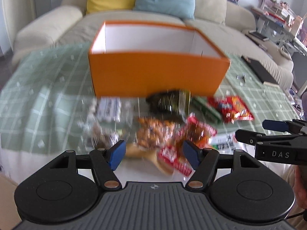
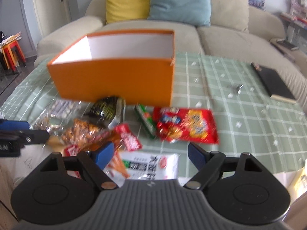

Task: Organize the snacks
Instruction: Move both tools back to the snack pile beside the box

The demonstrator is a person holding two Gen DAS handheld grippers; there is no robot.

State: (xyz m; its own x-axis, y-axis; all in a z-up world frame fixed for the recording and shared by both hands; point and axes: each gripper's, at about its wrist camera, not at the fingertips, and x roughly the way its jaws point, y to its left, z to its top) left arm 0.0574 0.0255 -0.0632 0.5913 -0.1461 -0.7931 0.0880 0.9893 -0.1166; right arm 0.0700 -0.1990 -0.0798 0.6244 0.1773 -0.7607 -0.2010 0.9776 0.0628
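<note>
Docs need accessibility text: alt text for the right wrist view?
Open right gripper hovers over a white snack packet amid scattered snacks on a green checked tablecloth. Behind stands an orange box, no contents visible; the left gripper enters at left.

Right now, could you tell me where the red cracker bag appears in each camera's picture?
Left wrist view: the red cracker bag lies right of centre, below the box's right corner.
Right wrist view: the red cracker bag lies at centre, just right of the green pack.
Shared landmark: the orange box behind it.
</note>
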